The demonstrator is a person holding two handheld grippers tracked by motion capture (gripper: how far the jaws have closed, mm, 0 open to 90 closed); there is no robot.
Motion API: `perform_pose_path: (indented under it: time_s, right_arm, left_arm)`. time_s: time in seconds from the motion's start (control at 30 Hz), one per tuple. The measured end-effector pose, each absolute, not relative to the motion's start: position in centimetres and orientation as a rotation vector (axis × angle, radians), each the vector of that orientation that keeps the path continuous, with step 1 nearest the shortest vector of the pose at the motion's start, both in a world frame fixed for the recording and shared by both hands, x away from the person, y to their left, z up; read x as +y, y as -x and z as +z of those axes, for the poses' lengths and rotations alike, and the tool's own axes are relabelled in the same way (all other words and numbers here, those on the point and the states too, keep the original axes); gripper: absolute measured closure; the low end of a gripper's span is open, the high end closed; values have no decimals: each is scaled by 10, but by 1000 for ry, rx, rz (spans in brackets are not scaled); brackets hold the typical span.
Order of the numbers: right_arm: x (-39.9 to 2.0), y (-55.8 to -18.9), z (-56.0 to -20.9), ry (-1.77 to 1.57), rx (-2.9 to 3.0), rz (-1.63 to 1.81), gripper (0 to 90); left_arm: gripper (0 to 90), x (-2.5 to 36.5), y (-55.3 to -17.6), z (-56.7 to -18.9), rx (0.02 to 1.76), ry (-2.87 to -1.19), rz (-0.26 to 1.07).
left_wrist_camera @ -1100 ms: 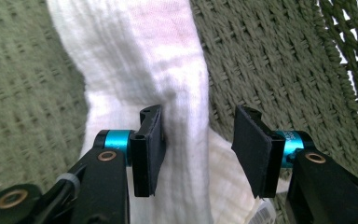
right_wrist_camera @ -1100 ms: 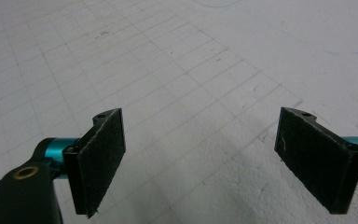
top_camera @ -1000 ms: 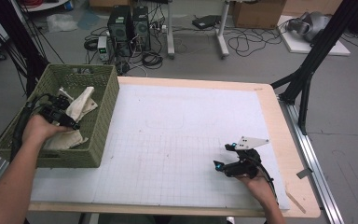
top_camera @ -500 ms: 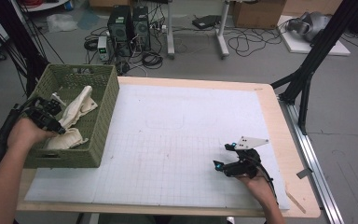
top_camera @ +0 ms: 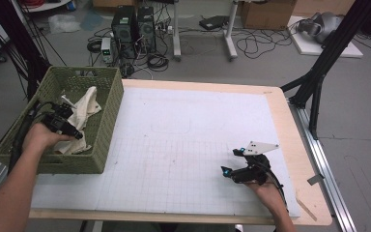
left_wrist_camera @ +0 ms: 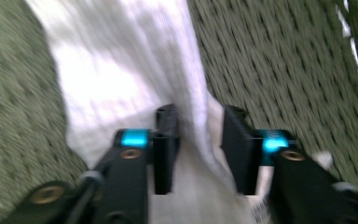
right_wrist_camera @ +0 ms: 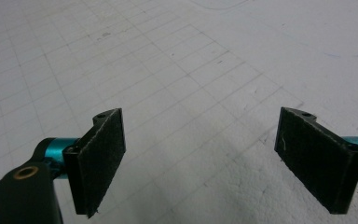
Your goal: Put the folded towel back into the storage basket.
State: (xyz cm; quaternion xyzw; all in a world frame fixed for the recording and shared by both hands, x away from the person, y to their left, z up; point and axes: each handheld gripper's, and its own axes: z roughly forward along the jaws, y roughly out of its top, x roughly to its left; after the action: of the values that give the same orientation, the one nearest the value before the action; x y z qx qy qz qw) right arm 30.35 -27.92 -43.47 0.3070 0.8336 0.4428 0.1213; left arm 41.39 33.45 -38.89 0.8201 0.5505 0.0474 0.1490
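White cloth point(top_camera: 84, 113) fills green basket point(top_camera: 104, 145) beside gridded white table mat point(top_camera: 183, 145).

I see a soft, matt white cloth point(top_camera: 84, 113) lying in the green woven basket point(top_camera: 107, 126), whose weave looks rough. The table's point(top_camera: 290, 125) edge is pale smooth wood under a matt white gridded mat point(top_camera: 174, 145). My right gripper's point(right_wrist_camera: 200, 158) pads point(right_wrist_camera: 101, 154) look black and grainy, beside glossy teal metal.
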Motion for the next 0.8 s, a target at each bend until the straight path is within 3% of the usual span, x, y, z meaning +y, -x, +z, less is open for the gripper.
perform_pose_path:
  time_s: [0.1,0.3,0.4,0.57,0.8]
  right_arm:
    - [-278,-304,-435,-885,2437,1287,155]
    - [-279,-303,-434,-885,2433,1295,155]
    - [-278,-303,-434,-885,2435,1292,155]
    - [-278,-302,-433,-877,2431,1297,155]
    - [-281,-303,-432,-883,2420,1304,155]
  left_arm:
    - [459,333,-414,-390,1569,-2361,105]
    - [483,330,-414,-399,1591,-2433,154]
    - [574,327,-414,-400,1579,-2482,222]
    - [809,322,-414,-400,1569,-2561,317]
    - [857,324,-411,-394,1522,-2604,344]
